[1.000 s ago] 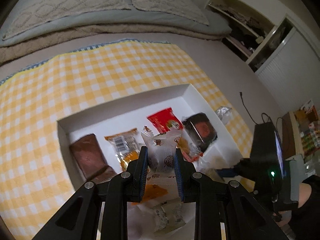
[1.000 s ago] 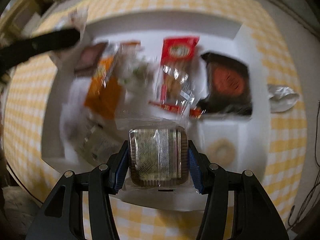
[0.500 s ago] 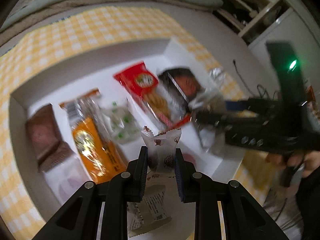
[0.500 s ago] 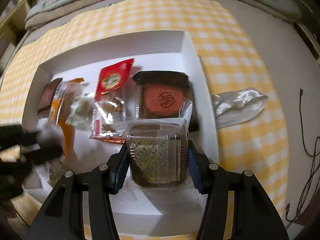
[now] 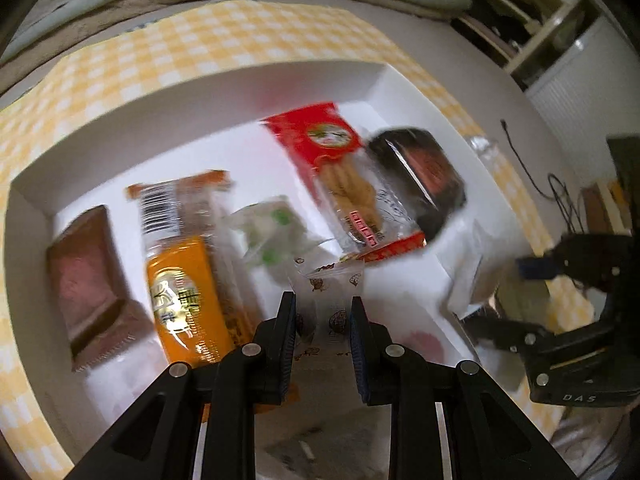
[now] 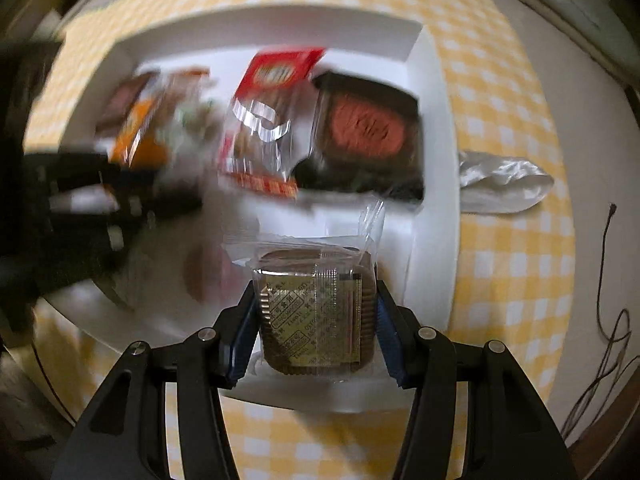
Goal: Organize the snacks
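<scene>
Left gripper (image 5: 323,322): your jaws are pinched on a small clear sachet (image 5: 329,300) printed with brown motifs; it sticks up between the pads, over the near middle of the tray.
Right gripper (image 6: 316,320): you are clamping a wrapped brown cake (image 6: 316,320) in a fluted cup by its two sides, jaws about half spread, pointing down over the tray's near right corner.
White tray (image 5: 224,92): it sits on the yellow checked cloth (image 5: 192,36) and already holds a row of snacks.
Row, left to right: brown slab pack (image 5: 86,280), orange packet (image 5: 186,280), green-and-white sachet (image 5: 272,232), red biscuit pack (image 5: 340,176), dark round-cake tray (image 5: 420,172).
Free floor: bare white shows in front of the row, under both your grippers.
Outside the tray: a crumpled clear wrapper (image 6: 502,180) lies on the cloth just beside the right wall.
Risk, collision: your two grippers are close over the same near strip; lowering both at once could knock them together.
Risk, sachet: it is light and held only by its lower part, so it may flop onto the green-and-white sachet when let go.
Risk, cake: squeeze harder and the cup may crush; release above the wall and it could tip out onto the cloth.
Risk, blur: both views are smeared, so judge clearances cautiously.
</scene>
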{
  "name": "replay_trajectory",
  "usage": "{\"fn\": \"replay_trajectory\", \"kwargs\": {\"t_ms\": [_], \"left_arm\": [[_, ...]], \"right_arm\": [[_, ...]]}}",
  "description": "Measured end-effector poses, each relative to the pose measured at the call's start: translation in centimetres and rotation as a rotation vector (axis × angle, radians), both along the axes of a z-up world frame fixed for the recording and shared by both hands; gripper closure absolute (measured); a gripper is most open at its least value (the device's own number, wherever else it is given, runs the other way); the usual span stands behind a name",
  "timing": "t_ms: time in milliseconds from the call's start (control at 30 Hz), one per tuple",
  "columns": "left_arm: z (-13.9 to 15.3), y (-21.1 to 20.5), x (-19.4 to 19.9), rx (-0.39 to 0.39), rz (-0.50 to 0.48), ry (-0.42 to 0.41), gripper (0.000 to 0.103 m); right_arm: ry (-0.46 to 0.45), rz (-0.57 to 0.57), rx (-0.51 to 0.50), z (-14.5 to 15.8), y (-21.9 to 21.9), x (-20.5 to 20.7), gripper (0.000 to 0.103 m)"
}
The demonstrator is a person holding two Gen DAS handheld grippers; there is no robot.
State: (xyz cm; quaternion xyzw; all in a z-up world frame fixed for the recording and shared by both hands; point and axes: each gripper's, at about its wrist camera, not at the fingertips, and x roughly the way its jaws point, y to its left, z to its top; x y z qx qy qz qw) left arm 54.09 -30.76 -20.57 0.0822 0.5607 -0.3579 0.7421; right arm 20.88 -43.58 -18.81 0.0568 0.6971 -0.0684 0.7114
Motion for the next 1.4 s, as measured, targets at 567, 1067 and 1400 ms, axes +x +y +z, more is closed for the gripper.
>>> {"fn": "replay_trajectory", "kwargs": {"t_ms": [567,1067,1400], "left_arm": [[1.1,1.4,-0.6,0.007,-0.014,-0.032,0.078],[1.1,1.2,-0.7,0.003,-0.038,-0.012,0.072],[2.7,1.5,-1.7,0.003,-0.041,-0.039,0.044]], "right_arm": [[-0.113,-0.052,-0.094,-1.6,1.2,6.4,0.049],[-0.107,-0.050,0.009,-1.4,2.2,6.2,0.041],[-0.154,-0.122,0.057,1.0,-1.5,4.9,0.039]]}}
